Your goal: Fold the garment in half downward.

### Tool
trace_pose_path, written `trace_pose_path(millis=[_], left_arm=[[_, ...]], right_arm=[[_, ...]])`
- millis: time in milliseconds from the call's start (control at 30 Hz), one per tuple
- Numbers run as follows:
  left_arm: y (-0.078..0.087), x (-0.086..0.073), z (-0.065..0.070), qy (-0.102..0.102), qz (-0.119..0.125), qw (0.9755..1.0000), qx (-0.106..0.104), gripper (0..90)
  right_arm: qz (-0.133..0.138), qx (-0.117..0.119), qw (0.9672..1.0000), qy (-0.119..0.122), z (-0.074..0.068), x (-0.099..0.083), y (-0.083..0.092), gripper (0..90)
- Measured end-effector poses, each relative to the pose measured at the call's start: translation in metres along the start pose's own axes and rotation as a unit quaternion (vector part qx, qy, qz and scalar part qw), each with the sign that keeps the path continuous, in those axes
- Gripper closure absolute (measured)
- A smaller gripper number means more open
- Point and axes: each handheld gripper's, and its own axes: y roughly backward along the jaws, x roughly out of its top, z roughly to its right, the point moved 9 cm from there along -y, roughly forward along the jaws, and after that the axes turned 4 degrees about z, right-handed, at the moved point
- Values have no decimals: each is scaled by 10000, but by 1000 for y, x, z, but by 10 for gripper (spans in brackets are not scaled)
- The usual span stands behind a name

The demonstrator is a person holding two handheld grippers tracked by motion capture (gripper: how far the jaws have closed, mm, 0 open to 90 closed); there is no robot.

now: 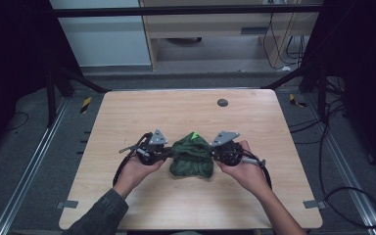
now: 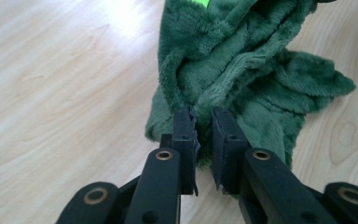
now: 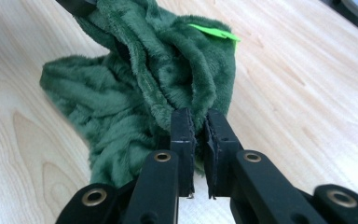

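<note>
A crumpled dark green plush cloth (image 1: 192, 157) with a bright green tag (image 1: 194, 135) lies bunched at the middle of the wooden table (image 1: 127, 112). My left gripper (image 1: 169, 152) is at the cloth's left edge and my right gripper (image 1: 215, 155) at its right edge, each held in a hand. In the left gripper view the jaws of my left gripper (image 2: 203, 117) pinch a fold of the cloth (image 2: 242, 56). In the right gripper view my right gripper (image 3: 198, 116) is shut on a ridge of the cloth (image 3: 135, 88), with the tag (image 3: 213, 31) just beyond.
A small dark round disc (image 1: 222, 102) sits on the far part of the table. Grey tape marks (image 1: 67, 203) (image 1: 312, 203) lie near the front corners. Cables (image 1: 342, 196) run over the floor to the right, and black frame posts stand on both sides.
</note>
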Motion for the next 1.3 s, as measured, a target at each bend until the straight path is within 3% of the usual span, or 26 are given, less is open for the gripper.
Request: trace_pose_path(millis=[467, 1300], left_arm=[[-11, -21, 11, -6, -179, 9998, -104, 806], [-17, -35, 12, 74, -218, 9997, -90, 803]], right_arm=[[-115, 154, 9998, 9, -15, -16, -6, 807], [-225, 293, 9993, -65, -28, -38, -10, 835]])
